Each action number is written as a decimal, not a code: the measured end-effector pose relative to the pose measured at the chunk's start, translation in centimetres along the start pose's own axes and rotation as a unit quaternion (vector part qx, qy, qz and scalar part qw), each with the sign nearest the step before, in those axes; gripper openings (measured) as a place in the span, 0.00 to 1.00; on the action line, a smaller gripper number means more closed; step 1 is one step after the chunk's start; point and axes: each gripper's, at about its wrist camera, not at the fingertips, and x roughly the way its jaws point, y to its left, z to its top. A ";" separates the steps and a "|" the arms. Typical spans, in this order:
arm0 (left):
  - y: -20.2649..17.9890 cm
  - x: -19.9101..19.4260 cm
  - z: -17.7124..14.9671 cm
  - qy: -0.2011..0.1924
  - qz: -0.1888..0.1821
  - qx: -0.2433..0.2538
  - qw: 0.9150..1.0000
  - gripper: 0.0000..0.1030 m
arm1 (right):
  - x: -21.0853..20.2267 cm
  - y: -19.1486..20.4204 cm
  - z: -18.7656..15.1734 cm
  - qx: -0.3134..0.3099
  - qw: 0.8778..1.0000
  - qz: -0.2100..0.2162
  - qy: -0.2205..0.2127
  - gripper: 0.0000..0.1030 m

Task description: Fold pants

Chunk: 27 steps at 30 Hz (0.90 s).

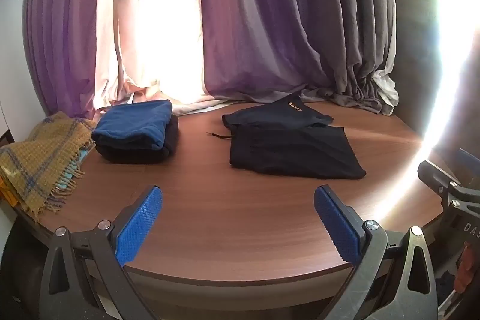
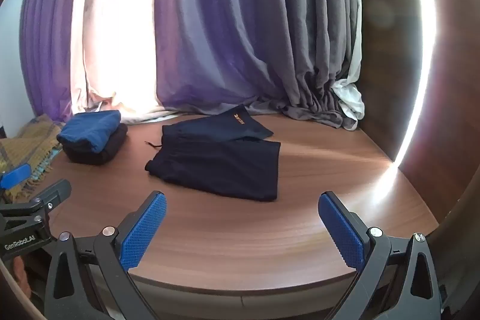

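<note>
A pair of dark navy fabric shorts-length pants [image 1: 292, 146] lies flat on the brown wood-grain bench [image 1: 228, 218], past its middle and a little to the right, with one leg panel folded over toward the far side. That far panel carries small orange lettering near its edge, too small and skewed to read with certainty in either view [image 2: 239, 118]. A thin dark drawstring [image 1: 217, 135] trails from the waistband onto bare wood on the left. The left hand-held gripper [image 1: 237, 222] hovers over the near rim of the bench with its blue textured pads [image 1: 138, 222] spread wide apart and nothing between them; the right hand-held gripper [image 2: 241, 225] hangs likewise at the near rim, jaws wide apart and empty. In the right wrist view the body of the left tool at the left edge bears the white print "GenRobot.AI"; in the left wrist view the other tool shows the letters "DA" at the right edge. To the far left sits a folded stack, a blue cloth on a dark one [image 1: 136, 130], well apart from the pants, and beside it at the left edge a mustard plaid fringed woven blanket [image 1: 42, 161]. Bare wood runs between the grippers and the pants' near hem. Purple and grey hanging curtains [image 1: 255, 20] pool along the far edge, with a crumpled white cloth [image 2: 349, 102] in the far right corner.
</note>
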 end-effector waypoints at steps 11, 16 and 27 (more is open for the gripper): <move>-0.8 -1.3 -0.4 -0.012 0.002 0.005 1.000 1.00 | -0.5 1.1 0.8 0.002 1.000 -0.007 -0.002 0.99; -1.2 -2.1 0.6 -0.012 0.000 -0.001 1.000 1.00 | -1.6 0.1 0.8 0.002 1.000 0.001 -0.010 0.99; -1.4 -2.3 0.7 -0.019 0.004 -0.003 1.000 1.00 | -2.0 -0.2 0.4 0.004 1.000 0.001 -0.017 0.99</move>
